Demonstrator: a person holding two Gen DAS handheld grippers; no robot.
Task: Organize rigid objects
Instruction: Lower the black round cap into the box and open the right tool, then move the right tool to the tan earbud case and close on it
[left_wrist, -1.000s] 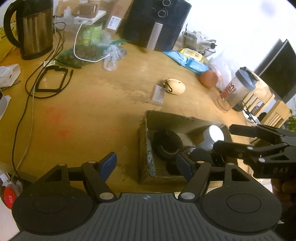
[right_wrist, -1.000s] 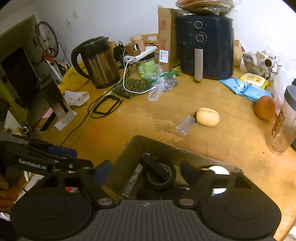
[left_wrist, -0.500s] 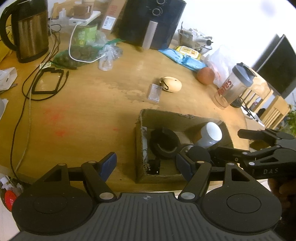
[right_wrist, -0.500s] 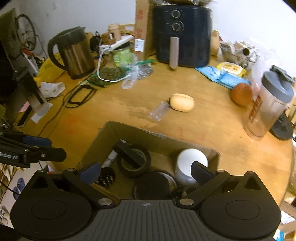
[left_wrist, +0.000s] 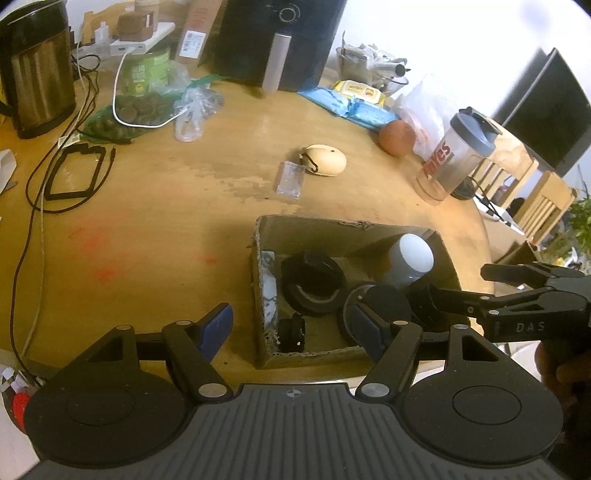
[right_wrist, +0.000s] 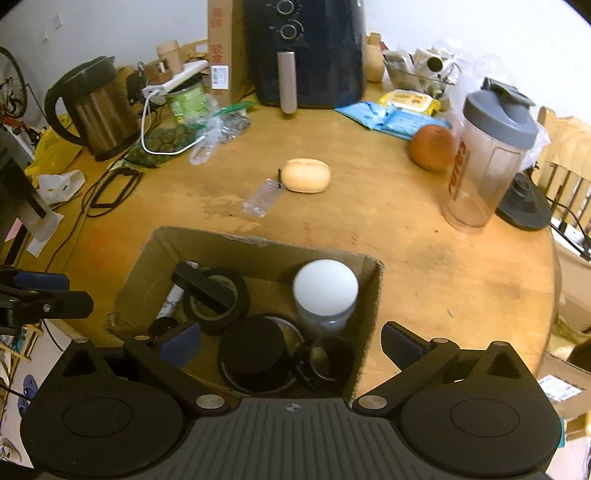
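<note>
Hovering over the open brown cardboard box (right_wrist: 258, 254) on the wooden surface (right_wrist: 424, 251), both tongs, right (right_wrist: 291, 345) and left (left_wrist: 291, 326), are gaping empty, seemingly choosing between black tape roll (right_wrist: 216, 299) and white-lidded jar (right_wrist: 325, 293).

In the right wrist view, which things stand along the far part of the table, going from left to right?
Steel electric kettle → green tin can → dark blue air fryer → orange round fruit → clear shaker bottle with grey lid.

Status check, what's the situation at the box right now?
Left gripper open, empty. Right gripper wide open, empty, over box. White-lidded jar, tape roll inside box. Nothing blocking.
</note>
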